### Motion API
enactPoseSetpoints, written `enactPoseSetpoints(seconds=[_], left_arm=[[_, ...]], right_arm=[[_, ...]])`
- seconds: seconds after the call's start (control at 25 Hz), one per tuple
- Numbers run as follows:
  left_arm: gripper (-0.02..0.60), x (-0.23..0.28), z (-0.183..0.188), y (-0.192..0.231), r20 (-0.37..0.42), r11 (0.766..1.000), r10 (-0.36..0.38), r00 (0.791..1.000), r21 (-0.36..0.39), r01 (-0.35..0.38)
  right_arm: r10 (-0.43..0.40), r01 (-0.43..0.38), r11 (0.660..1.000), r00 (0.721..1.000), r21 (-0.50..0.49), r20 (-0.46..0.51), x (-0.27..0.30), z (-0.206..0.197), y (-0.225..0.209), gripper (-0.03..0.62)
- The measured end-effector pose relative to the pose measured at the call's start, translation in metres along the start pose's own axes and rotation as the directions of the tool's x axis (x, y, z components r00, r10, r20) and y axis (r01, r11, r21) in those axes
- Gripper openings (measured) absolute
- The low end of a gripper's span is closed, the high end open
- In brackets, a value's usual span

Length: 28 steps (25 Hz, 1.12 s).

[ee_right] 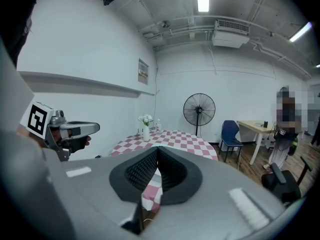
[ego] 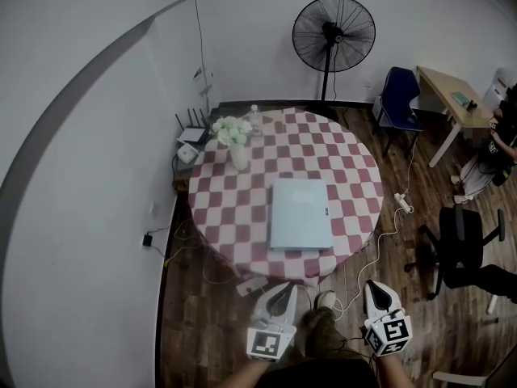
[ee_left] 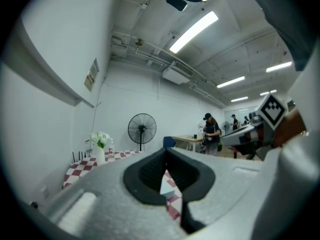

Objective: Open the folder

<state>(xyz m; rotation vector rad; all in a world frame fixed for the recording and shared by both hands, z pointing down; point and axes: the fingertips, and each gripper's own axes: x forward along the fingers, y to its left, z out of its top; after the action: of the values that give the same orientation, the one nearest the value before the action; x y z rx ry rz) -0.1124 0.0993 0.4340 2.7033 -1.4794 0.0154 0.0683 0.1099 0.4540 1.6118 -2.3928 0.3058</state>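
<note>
Tablecloth (ego: 234,217) was red-and-white check. Folder (ego: 300,214), toward the table's near edge, was plain pale blue. White flowers (ego: 231,129) stood in a white vase (ego: 239,158) by the far left edge. Fan (ego: 334,34) was black, chair (ego: 398,97) blue, floor (ego: 202,322) dark brown wood. Your left gripper (ego: 283,289) and right gripper (ego: 374,288) were pale grey with black pads, and their marker cubes (ego: 270,343) showed black squares on white.

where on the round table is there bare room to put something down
The far right part of the table, from the vase of flowers across to the right rim, is bare. So are the strips on either side of the folder. The far left edge is crowded: the vase and a bottle stand close together.
</note>
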Motion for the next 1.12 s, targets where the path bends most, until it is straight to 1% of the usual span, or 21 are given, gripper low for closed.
enactPoseSetpoints(seconds=[0.2,0.32,0.48,0.6,0.72,0.8,0.92,1.04,1.12], left_arm=[[0.005,0.037,-0.006,0.008,-0.054,0.997,0.013,0.998,0.077,-0.009],[0.005,0.065,-0.02,0.01,-0.105,0.995,0.024,0.994,0.101,-0.014],[0.005,0.122,-0.044,0.008,-0.166,0.994,0.006,0.986,0.106,0.012],[0.005,0.159,-0.065,0.008,-0.228,0.996,-0.004,0.974,0.091,0.026],[0.005,0.195,-0.082,0.007,-0.273,0.997,-0.013,0.962,0.065,0.032],[0.005,0.213,-0.098,0.005,-0.314,0.996,-0.027,0.949,0.069,0.051],[0.005,0.239,-0.127,0.001,-0.395,0.994,-0.049,0.917,0.073,0.084],[0.005,0.256,-0.147,0.005,-0.459,0.998,-0.035,0.888,0.025,0.052],[0.006,0.268,-0.158,0.004,-0.489,0.999,-0.028,0.872,0.025,0.046]], right_arm=[[0.029,-0.029,1.0,0.999,0.0,0.037,0.039,0.024,-0.028,0.003],[0.047,-0.048,0.999,0.998,0.007,0.046,0.066,0.029,-0.05,0.003],[0.073,-0.075,0.997,0.997,0.035,0.04,0.117,0.033,-0.086,0.003],[0.106,-0.108,0.992,0.994,0.058,0.022,0.15,0.031,-0.101,0.003],[0.16,-0.159,0.986,0.987,0.053,-0.006,0.179,0.023,-0.114,0.003],[0.197,-0.196,0.98,0.98,0.031,-0.03,0.195,0.014,-0.119,0.003],[0.235,-0.234,0.972,0.969,0.022,-0.078,0.219,-0.005,-0.128,0.003],[0.277,-0.271,0.96,0.954,0.066,-0.116,0.237,-0.029,-0.134,0.003],[0.303,-0.293,0.952,0.942,0.089,-0.147,0.248,-0.047,-0.139,0.003]])
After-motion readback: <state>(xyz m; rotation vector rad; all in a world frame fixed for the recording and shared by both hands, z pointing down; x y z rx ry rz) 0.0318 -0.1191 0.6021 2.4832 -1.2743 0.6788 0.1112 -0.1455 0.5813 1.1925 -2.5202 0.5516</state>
